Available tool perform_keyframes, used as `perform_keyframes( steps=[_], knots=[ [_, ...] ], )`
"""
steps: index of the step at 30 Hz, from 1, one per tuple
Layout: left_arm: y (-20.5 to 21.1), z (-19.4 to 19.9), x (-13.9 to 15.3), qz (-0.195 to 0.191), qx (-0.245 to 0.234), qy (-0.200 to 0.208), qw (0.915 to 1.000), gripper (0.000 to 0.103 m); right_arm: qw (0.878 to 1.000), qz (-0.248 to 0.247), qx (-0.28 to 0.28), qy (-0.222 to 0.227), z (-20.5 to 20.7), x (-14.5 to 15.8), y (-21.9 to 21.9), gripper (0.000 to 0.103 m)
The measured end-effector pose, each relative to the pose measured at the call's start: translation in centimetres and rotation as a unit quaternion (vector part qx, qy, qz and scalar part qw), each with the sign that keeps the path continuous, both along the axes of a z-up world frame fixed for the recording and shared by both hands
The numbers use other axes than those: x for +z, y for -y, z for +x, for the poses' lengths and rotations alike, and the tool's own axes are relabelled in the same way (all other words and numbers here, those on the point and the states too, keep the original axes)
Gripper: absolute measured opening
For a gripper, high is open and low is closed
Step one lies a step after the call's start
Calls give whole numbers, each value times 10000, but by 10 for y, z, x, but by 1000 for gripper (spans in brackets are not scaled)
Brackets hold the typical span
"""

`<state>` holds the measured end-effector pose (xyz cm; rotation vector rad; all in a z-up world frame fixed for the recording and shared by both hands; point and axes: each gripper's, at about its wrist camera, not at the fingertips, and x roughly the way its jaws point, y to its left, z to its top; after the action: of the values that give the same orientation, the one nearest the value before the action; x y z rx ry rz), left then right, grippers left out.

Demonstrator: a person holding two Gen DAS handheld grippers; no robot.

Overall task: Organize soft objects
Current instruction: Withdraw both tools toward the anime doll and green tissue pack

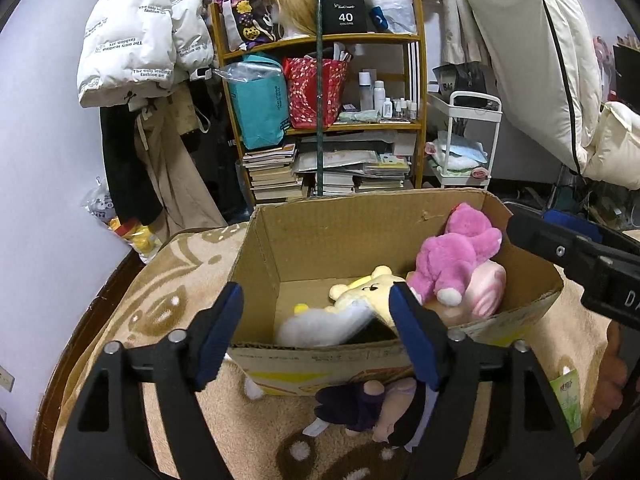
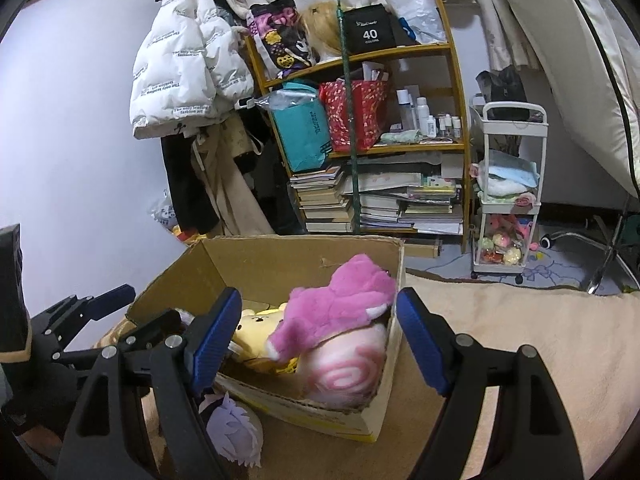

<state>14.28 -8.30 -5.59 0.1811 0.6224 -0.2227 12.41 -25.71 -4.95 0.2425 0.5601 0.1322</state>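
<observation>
Cardboard box [image 1: 320, 240]: open-topped, brown, yellow print on its outer front wall; it stands on a beige patterned blanket [image 1: 168, 312].

Contents of box:
- Pink plush toy [image 1: 456, 256], lying at the right end against the wall, on top of a pale pink-and-white swirled plush [image 1: 486, 290].
- Yellow plush [image 1: 368, 288] with a small dark face, in the middle of the box, touching the pink one.
- White fluffy plush [image 1: 316, 326], at the near wall, beside the yellow one.

Outside the box:
- Doll [image 1: 372, 408] with dark clothing and a pale lilac head, lying on the blanket just in front of the box's near wall, touching it or very nearly.

Tools:
- Left gripper [image 1: 316, 336]: blue-padded jaws spread apart, poised over the near wall of the box, nothing clamped between them.
- Right gripper [image 2: 320, 340]: jaws likewise spread, framing the right end of the box with the pink plush between them in view; the pads do not press on anything.

Surroundings:
- Wooden shelf unit [image 1: 416, 120] behind the box, holding bags, small bottles and stacked books.
- White puffer jacket [image 1: 136, 36] hanging to the shelf's left.
- White trolley [image 2: 508, 196] to the shelf's right.
</observation>
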Motion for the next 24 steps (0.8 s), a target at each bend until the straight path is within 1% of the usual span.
perform_keyframes(
  steps=[3, 4, 5, 7, 9, 10, 11, 12, 14, 19, 24],
  knots=[
    [-1, -1, 0, 21, 3, -30, 10000, 75, 10000, 62, -16, -8, -1, 1, 2, 84],
    [-2, -1, 0, 26, -2, -60, 10000, 76, 10000, 72, -19, -7, -1, 2, 2, 86],
    [-2, -1, 0, 32, -4, -91, 10000, 76, 10000, 62, -21, -9, -2, 2, 2, 93],
    [-3, -3, 0, 52, -15, -224, 9997, 77, 10000, 63, -48, 27, -3, 3, 3, 96],
    [-3, -5, 1, 44, -39, -319, 9995, 82, 10000, 12, -43, 33, -7, 8, 3, 97],
    [-4, -7, 3, 38, -35, -333, 9994, 89, 10000, -22, -37, 20, -8, 10, 4, 98],
    [-4, -10, 5, 24, -38, -319, 9995, 93, 10000, -29, -33, 16, -10, 12, 4, 102],
    [-4, -13, 6, 12, -57, -306, 9995, 93, 10000, -34, -34, -8, -12, 14, 5, 103],
    [-4, -19, 8, 30, -92, -328, 9994, 94, 10000, -36, -48, -19, -18, 17, 6, 103],
    [-5, -29, 10, 66, -63, -425, 9991, 98, 9995, -249, -75, -193, -37, 19, 6, 103],
    [-6, -38, 10, 54, -91, -552, 9984, 99, 9987, -206, -186, -425, -51, 15, 9, 103]
  ],
)
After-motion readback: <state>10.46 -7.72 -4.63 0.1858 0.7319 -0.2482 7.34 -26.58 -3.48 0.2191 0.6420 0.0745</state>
